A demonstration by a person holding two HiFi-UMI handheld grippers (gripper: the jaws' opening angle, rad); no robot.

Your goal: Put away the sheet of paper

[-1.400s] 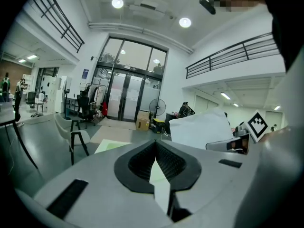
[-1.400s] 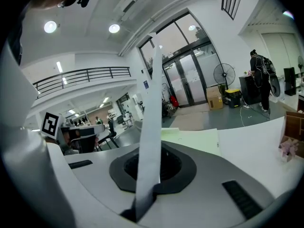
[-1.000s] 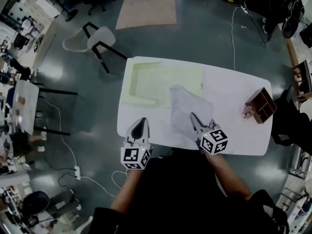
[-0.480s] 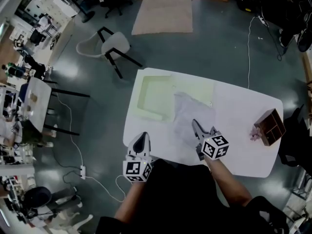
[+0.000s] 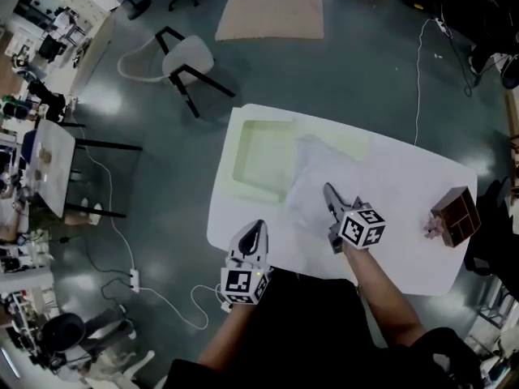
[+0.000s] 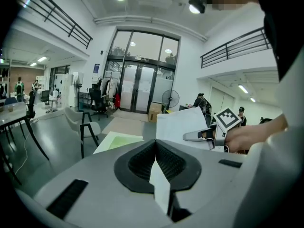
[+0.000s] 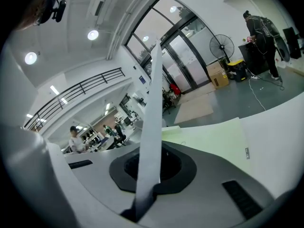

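Observation:
My right gripper is shut on the near edge of the white sheet of paper and holds it up over the middle of the white table. The sheet's far part hangs over the right half of a pale green open folder. In the right gripper view the paper shows edge-on, rising from the closed jaws, with the green folder beyond. My left gripper hovers at the table's near edge, its jaws together and holding nothing. From the left gripper view the sheet and the right gripper show ahead.
A small wooden box stands at the table's right end. A white chair and a tan floor mat lie beyond the table. People stand far off in the hall.
The right gripper has carried the sheet further over the table toward the green folder and a little lower. The left gripper has shifted slightly right along the near edge.

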